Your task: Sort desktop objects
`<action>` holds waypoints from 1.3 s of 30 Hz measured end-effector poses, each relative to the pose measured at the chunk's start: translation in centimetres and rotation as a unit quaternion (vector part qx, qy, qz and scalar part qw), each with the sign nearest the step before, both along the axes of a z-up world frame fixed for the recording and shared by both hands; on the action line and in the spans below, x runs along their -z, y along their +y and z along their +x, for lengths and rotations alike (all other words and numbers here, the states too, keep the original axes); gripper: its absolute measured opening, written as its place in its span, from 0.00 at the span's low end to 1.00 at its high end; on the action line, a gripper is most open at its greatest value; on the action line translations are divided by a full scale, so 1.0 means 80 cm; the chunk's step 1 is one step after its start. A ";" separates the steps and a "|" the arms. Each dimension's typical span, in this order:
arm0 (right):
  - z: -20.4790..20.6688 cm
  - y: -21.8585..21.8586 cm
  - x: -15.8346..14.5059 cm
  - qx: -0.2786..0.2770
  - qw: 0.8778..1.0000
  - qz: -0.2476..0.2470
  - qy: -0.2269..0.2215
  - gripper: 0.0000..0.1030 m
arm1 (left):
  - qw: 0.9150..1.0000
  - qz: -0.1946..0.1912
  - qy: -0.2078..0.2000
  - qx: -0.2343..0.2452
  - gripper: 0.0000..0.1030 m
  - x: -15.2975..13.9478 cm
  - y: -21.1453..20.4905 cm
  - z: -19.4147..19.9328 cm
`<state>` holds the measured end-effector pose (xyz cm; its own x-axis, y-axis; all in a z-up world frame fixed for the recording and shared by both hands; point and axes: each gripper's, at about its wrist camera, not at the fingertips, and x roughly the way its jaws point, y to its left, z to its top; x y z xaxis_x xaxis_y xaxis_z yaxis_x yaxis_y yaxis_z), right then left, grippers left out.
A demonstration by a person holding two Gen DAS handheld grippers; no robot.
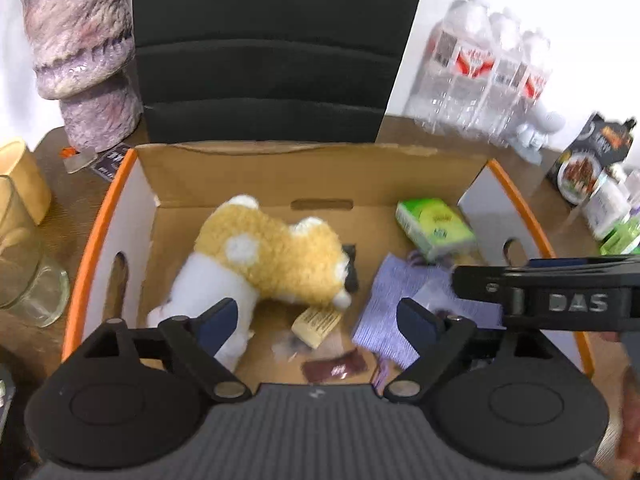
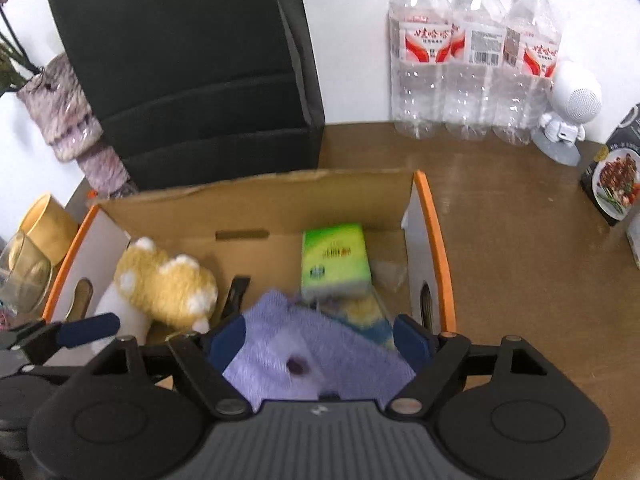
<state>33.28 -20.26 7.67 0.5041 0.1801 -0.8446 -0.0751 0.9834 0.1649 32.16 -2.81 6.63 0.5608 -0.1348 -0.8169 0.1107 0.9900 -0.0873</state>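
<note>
An open cardboard box (image 1: 224, 168) with orange-edged sides sits on the brown table; it also shows in the right wrist view (image 2: 256, 208). Inside lie a yellow-and-white plush dog (image 1: 272, 256), a green tissue pack (image 1: 434, 228), a purple cloth (image 1: 400, 312) and a dark red packet (image 1: 334, 368). My left gripper (image 1: 318, 322) is open above the box, over the dog's hind end. My right gripper (image 2: 320, 340) is open above the purple cloth (image 2: 320, 360), with nothing in it. The dog (image 2: 164, 284) and tissue pack (image 2: 334, 260) show beyond it.
A black organiser (image 2: 188, 68) stands behind the box. Three water bottles (image 2: 472, 52) and a white robot figure (image 2: 568, 112) stand at the back right. A food box (image 2: 616, 172) is at the right. A purple vase (image 1: 84, 52), a glass (image 1: 24, 256) and a paper cup (image 1: 20, 176) are at the left.
</note>
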 end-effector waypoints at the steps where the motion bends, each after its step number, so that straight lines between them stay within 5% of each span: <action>1: -0.009 -0.001 -0.003 0.000 1.000 0.001 0.001 0.78 | 1.000 0.012 0.004 -0.001 0.91 -0.002 -0.002 -0.004; 4: -0.038 -0.003 -0.010 -0.001 1.000 0.001 0.000 0.81 | 0.999 0.049 -0.005 0.001 0.98 -0.005 -0.005 -0.030; 10: -0.114 -0.009 -0.023 -0.019 1.000 -0.017 -0.015 0.81 | 0.998 0.041 -0.026 -0.045 0.98 -0.020 0.015 -0.100; 16: -0.226 0.003 -0.035 -0.039 0.997 -0.015 -0.058 0.88 | 0.990 0.045 -0.116 -0.061 1.00 -0.017 0.023 -0.222; 22: -0.336 0.016 0.006 -0.041 0.990 -0.034 -0.133 0.91 | 0.974 0.051 -0.209 -0.073 1.00 -0.007 0.032 -0.349; 29: -0.401 0.008 0.064 -0.012 0.986 -0.019 -0.167 0.91 | 0.980 0.044 -0.191 -0.046 1.00 0.041 0.037 -0.410; 39: -0.407 0.013 0.084 -0.016 0.983 -0.030 -0.178 0.92 | 0.984 0.037 -0.168 -0.046 1.00 0.075 0.033 -0.403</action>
<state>0.75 -19.22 0.94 0.7649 0.1565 -0.6249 -0.1490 0.9867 0.0646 -0.09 -0.13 0.62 0.8085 -0.0182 -0.5883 0.0314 0.9994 0.0123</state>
